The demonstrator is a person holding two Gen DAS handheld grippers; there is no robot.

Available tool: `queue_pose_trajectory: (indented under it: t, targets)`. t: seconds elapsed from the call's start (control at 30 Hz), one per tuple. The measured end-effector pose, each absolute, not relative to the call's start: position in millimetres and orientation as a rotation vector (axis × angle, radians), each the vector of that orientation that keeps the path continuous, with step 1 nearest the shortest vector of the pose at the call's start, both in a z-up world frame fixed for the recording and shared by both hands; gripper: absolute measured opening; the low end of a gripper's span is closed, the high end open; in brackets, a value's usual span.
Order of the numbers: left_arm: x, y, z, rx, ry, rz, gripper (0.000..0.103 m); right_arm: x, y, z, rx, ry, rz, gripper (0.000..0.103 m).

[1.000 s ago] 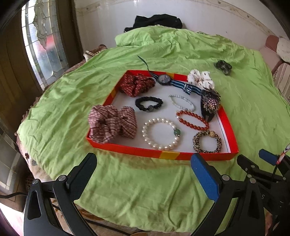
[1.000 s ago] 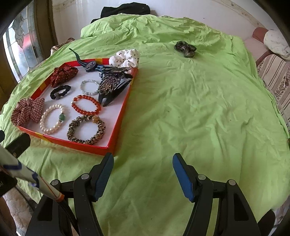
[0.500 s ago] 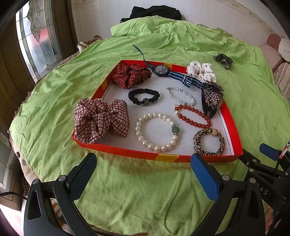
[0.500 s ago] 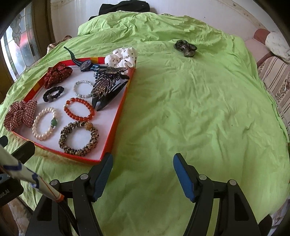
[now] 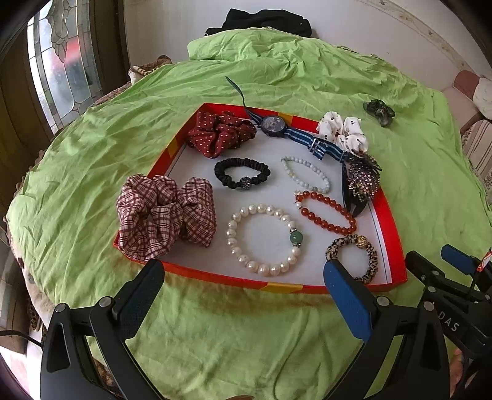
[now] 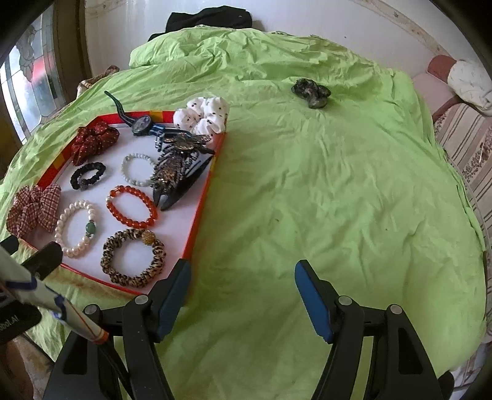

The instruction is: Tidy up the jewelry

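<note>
We see the jewelry gathered in one shallow red tray (image 5: 388, 215) with a white floor, lying on a wrinkled lime-green sheet (image 6: 323, 190) spread over a bed-like surface.

Inside the tray we count four bead or band bracelets: a pearl bracelet (image 5: 265, 240) with a green bead, a red bead bracelet (image 5: 326, 212), a pale bead bracelet (image 5: 306, 174) and a leopard-print band (image 5: 352, 258) in the near right corner. A black hair tie (image 5: 242, 173) lies in the middle.

There are three scrunchies at the tray: a plaid scrunchie (image 5: 166, 215) draped over the near left rim, a dark red dotted scrunchie (image 5: 220, 132) in the far left corner, and a white dotted scrunchie (image 5: 343, 132) on the far right rim. One wristwatch (image 5: 275, 124) with a striped strap lies across the far edge, and one jewelled hair clip (image 5: 361, 181) rests along the right side.

A fourth, dark scrunchie (image 6: 311, 91) sits alone on the sheet, well apart from the tray.

Beyond, we see a white wall, a leaded glass window (image 5: 61, 67) on the left, and black cloth (image 6: 209, 18) at the far end.

The left gripper (image 5: 243, 286) hovers at the tray's near rim, jaws wide apart and empty. The right gripper (image 6: 241, 286) hangs over bare sheet beside the tray, jaws likewise apart, holding nothing.
</note>
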State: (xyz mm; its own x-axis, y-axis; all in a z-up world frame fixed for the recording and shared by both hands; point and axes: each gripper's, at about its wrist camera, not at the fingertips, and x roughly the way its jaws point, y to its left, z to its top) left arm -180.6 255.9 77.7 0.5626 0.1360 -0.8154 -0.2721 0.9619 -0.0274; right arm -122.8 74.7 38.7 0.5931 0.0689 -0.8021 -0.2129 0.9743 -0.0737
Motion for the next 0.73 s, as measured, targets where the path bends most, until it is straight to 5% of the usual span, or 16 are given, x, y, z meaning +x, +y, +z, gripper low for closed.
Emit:
queue_pose_trajectory:
  t: [0.73]
  targets:
    - [-187,257,84,-0.165,0.931,0.254,0.103,-135,85,47,-0.189,0.882,0.189,0.076]
